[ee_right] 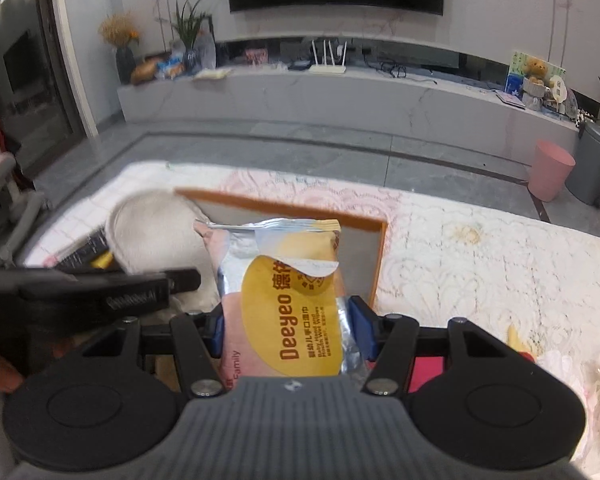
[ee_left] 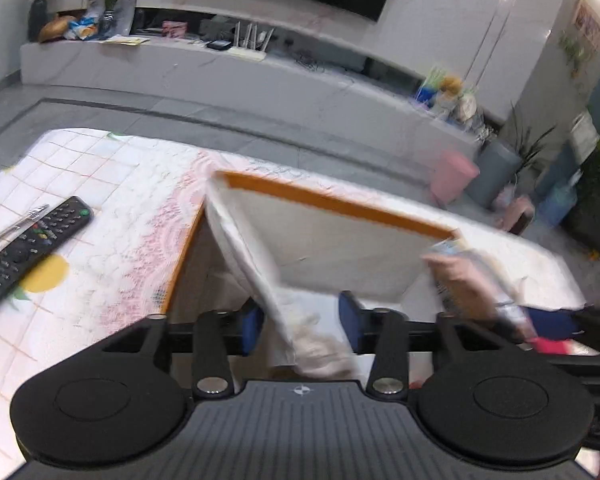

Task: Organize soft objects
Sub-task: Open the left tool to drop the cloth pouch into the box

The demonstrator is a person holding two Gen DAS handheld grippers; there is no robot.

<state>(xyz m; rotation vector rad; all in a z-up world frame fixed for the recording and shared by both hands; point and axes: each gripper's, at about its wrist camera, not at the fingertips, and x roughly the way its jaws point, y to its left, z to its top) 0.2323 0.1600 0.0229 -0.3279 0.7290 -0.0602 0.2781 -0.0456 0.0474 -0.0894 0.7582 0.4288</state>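
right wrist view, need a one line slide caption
Right gripper holds a wipes pack over an orange-rimmed box, left gripper beside it.

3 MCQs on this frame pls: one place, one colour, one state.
1. Where is the remote control?
A. on the tablecloth, left of the box
B. inside the box
C. on the floor

2. What colour is the box rim?
A. blue
B. orange
C. green

3. What is the right gripper doing?
A. open, empty
B. shut on a cloth
C. shut on the wipes pack

Answers:
1. A, it lies on the patterned cloth beside the box.
2. B, the top edge is orange.
3. C, both blue pads press the pack's sides.
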